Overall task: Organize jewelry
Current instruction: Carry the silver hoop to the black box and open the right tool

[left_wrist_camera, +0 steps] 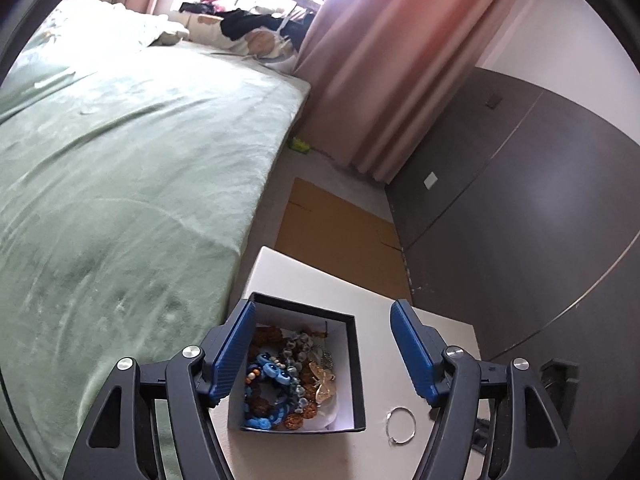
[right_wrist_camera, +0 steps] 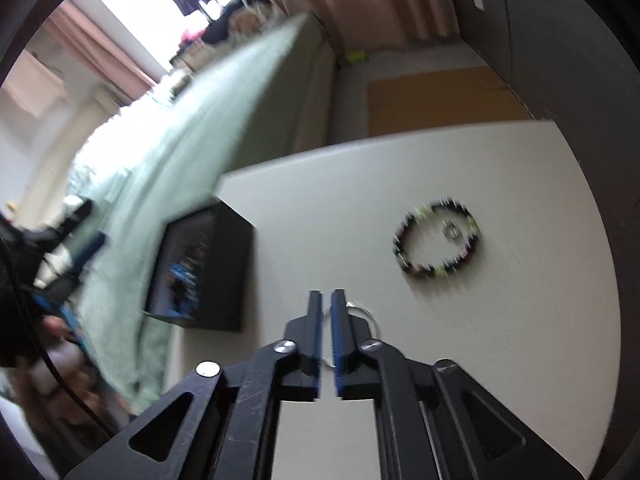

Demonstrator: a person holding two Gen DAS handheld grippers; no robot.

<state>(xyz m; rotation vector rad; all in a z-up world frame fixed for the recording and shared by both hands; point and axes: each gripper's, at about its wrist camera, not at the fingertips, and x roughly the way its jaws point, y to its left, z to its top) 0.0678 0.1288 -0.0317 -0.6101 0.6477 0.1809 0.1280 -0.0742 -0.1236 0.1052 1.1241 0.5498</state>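
Observation:
A black box (left_wrist_camera: 352, 360) with a white inside stands on a white table (left_wrist_camera: 400, 312) and holds several beaded bracelets and a gold butterfly piece (left_wrist_camera: 324, 384). My left gripper (left_wrist_camera: 324, 348) is open above the box. A thin silver ring (left_wrist_camera: 400, 424) lies on the table to the right of the box. In the right wrist view my right gripper (right_wrist_camera: 326, 300) is nearly shut, its fingers astride the silver ring (right_wrist_camera: 362, 316). A dark beaded bracelet (right_wrist_camera: 438, 238) with a small silver piece inside it lies further ahead. The box (right_wrist_camera: 224, 268) shows at left, blurred.
A bed with a green cover (left_wrist_camera: 120, 180) runs along the left of the table. Cardboard (left_wrist_camera: 340, 232) lies on the floor beyond the table. Dark cabinet doors (left_wrist_camera: 520, 200) and a pink curtain (left_wrist_camera: 392, 60) stand to the right.

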